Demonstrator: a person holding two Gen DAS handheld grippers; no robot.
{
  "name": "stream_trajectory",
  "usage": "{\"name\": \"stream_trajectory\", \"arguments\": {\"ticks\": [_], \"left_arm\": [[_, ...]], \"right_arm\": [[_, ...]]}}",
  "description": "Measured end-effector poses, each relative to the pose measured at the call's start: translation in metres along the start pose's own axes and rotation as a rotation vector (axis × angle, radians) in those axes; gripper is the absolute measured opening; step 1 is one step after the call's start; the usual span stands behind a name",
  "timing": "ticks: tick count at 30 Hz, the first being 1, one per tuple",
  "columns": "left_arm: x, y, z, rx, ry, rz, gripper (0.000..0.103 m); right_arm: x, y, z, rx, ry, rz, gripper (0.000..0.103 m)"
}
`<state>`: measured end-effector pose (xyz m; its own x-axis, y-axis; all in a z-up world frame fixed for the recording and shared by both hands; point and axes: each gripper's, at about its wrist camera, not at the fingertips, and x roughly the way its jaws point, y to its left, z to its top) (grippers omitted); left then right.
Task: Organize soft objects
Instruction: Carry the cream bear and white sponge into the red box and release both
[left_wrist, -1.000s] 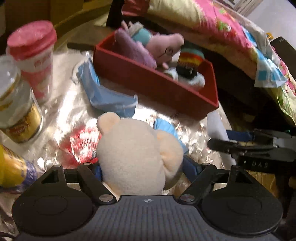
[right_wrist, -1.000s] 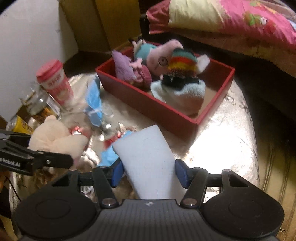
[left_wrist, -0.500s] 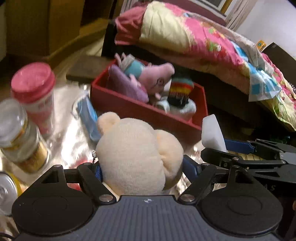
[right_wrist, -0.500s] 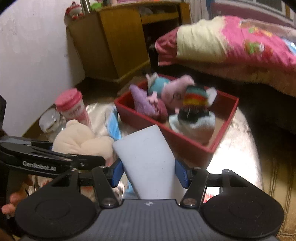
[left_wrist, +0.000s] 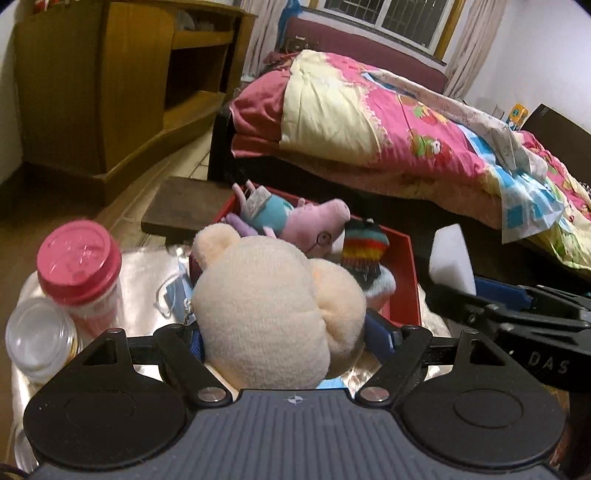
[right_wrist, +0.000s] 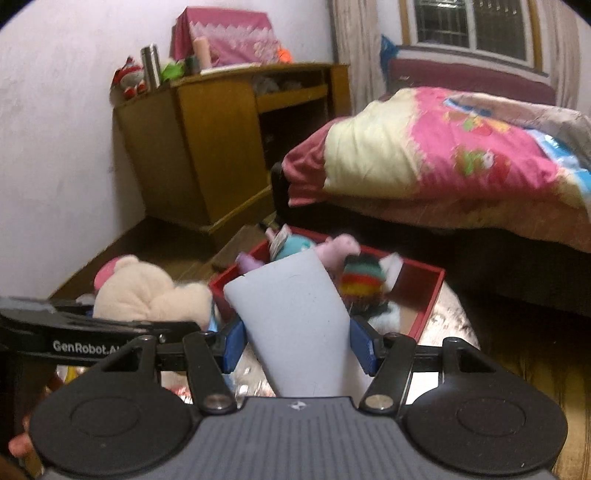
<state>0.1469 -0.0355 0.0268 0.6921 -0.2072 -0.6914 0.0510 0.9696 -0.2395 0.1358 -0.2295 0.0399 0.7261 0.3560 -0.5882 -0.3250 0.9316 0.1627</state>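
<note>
The left gripper (left_wrist: 291, 336) pinches a cream teddy bear (left_wrist: 273, 310) above a shiny silver tabletop (left_wrist: 147, 269). The right gripper (right_wrist: 295, 339) pinches a white foam block (right_wrist: 295, 325). At 12 o'clock, a red tray (left_wrist: 410, 273) holds a pink pig plush (left_wrist: 314, 225). Beyond are a wooden cabinet (right_wrist: 207, 147) and a quilted bed (left_wrist: 388, 122).

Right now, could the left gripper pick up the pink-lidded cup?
Probably not: the left gripper is already shut on the cream teddy bear, so the pink-lidded cup beside it stays out of its grasp.
</note>
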Motion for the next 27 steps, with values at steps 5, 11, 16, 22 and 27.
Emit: {"name": "stream_trajectory", "arguments": {"ticks": [5, 11, 16, 22, 27], "left_arm": [[0.006, -0.003, 0.016, 0.009, -0.033, -0.002, 0.078], [0.014, -0.006, 0.033, 0.019, -0.063, -0.007, 0.078], [0.025, -0.004, 0.043, 0.015, -0.073, -0.007, 0.078], [0.053, -0.011, 0.055, 0.050, -0.066, 0.002, 0.078], [0.081, -0.006, 0.064, 0.042, -0.054, 0.040, 0.078]], "right_arm": [[0.000, -0.005, 0.014, 0.014, -0.056, -0.024, 0.036], [0.008, -0.017, 0.025, 0.042, -0.082, -0.050, 0.036], [0.023, -0.027, 0.031, 0.055, -0.084, -0.080, 0.036], [0.047, -0.032, 0.037, 0.038, -0.071, -0.115, 0.036], [0.078, -0.035, 0.041, 0.008, -0.047, -0.146, 0.036]]}}
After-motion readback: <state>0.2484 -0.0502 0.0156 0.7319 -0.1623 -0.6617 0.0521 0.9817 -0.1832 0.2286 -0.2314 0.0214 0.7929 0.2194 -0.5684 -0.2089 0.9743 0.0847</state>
